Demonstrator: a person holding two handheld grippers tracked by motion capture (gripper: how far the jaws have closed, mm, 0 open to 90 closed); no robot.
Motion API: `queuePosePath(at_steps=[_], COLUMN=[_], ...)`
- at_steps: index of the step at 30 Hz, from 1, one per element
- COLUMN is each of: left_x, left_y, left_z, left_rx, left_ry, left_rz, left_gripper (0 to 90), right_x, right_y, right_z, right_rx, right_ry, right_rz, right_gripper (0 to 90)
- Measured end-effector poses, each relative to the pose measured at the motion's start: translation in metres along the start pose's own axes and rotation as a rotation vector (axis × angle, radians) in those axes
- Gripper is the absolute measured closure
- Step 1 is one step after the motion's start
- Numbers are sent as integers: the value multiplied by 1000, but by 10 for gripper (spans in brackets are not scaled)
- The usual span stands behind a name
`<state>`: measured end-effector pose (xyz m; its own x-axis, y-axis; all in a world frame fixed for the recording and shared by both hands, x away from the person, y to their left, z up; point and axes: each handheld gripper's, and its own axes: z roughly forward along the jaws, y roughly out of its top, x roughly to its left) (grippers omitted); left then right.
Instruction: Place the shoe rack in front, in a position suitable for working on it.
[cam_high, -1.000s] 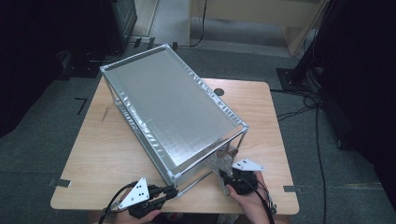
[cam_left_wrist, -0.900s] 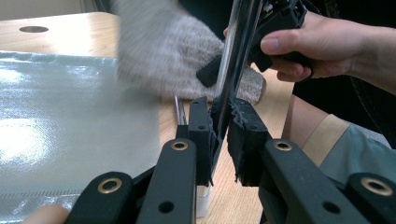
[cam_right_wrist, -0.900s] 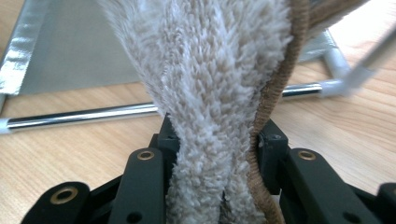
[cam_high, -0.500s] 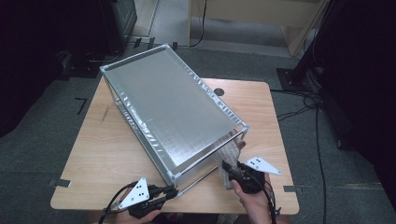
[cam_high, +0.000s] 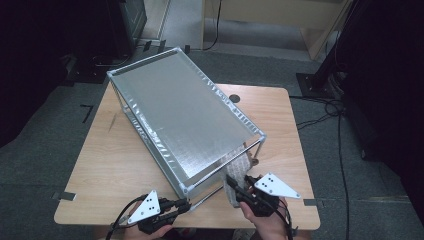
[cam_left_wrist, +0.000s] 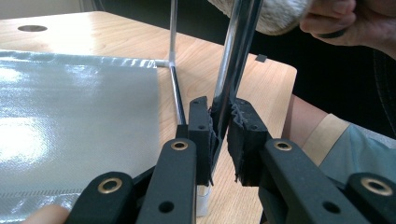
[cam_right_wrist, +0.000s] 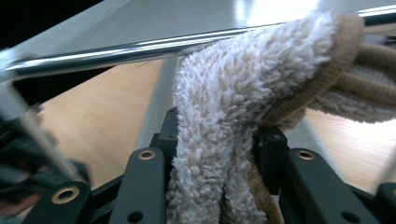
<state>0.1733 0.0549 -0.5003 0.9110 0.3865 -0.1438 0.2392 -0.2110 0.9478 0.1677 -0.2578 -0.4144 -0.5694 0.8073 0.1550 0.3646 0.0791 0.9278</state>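
low in the frame, the right gripper (cam_right_wrist: 219, 154) clamps a fluffy cream towel (cam_right_wrist: 243, 93) with ribbed tan edging beside the chrome rack (cam_high: 185, 115) — the left gripper (cam_left_wrist: 219, 135) pinches the rack's shiny leg (cam_left_wrist: 233, 60).

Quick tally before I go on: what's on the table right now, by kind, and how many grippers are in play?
Metal-framed rack: 1
Fluffy cream slipper with tan trim: 1
Grippers: 2, the left gripper with jaws clamped on the rack's corner post, the right gripper with jaws closed on the slipper
Total: 4
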Motion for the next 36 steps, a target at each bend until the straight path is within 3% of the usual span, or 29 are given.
queuePosePath(at_steps=[3, 8, 11, 15, 19, 21, 24, 25, 28, 31, 32, 33, 34, 35, 36], left_x=[0, 0, 0, -1, -1, -1, -1, -1, -1, -1, -1, -1, -1, -1, -1], left_y=[0, 0, 0, -1, -1, -1, -1, -1, -1, -1, -1, -1, -1, -1, -1], left_z=[0, 1, 1, 2, 2, 2, 2, 2, 2, 2, 2, 2, 2, 2, 2], left_rx=[0, 4, 7, 7, 9, 10, 14, 15, 15, 16, 16, 16, 16, 16, 15], left_ry=[1, 5, 8, 12, 12, 11, 14, 14, 13, 14, 14, 14, 14, 14, 13], left_rz=[0, 4, 9, 8, 8, 8, 14, 13, 14, 16, 16, 16, 16, 16, 14], left_gripper=[800, 800, 799, 800, 801, 801, 801, 801, 801, 802, 802, 802, 803, 802, 803], right_x=[7, 30, 37, 33, 15, 12, -7, -19, -28, -30, -22, -22, -12, -12, 3], right_y=[0, -3, -4, -3, -3, -3, -7, -10, -12, -12, -11, -11, -10, -10, -10], right_z=[3, 12, 13, 13, 9, 9, 4, 1, -3, -6, -3, -3, 2, 2, 9], right_rx=[13, 59, 52, 33, 2, -4, -42, -80, -116, -124, -110, -110, -85, -85, -47], right_ry=[34, 164, 169, 161, 81, 71, -2, -58, -89, -83, -45, -45, -12, -12, 38], right_rz=[-29, -128, -148, -94, -36, -18, 74, 144, 198, 196, 162, 162, 105, 105, 33], right_gripper=[636, 635, 635, 636, 638, 638, 638, 638, 638, 637, 637, 637, 636, 636, 636])
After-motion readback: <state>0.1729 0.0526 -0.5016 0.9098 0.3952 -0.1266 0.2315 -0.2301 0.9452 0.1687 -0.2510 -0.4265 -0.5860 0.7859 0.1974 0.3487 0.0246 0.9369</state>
